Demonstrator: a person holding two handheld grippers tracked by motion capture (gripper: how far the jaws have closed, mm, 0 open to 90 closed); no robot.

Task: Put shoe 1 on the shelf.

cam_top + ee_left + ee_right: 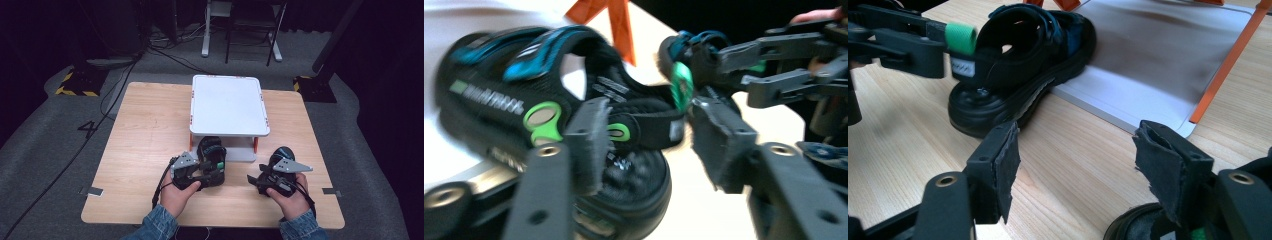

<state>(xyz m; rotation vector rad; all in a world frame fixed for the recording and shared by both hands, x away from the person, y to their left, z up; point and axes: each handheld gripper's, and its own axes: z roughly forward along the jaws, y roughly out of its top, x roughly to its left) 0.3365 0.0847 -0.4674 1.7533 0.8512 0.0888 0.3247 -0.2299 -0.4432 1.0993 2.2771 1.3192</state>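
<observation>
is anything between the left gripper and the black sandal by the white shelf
Nothing visible. The left gripper has its jaws open around the heel strap of the black sandal with green and blue accents, which lies partly on the low white shelf.

Left gripper (644, 145) over a black sandal (549, 120), jaws apart.
Both black padded jaws rise from the bottom edge with a clear gap between; the sandal's heel strap (646, 125) sits in that gap, pads not pressing it. Sandal shows teal straps, green ring tabs, thick black sole, partly on a white shelf board (444, 145). Orange strut (616, 22) behind. Upper right: the other gripper (784, 70) beside a second sandal (689, 55). Frame blurred.
</observation>
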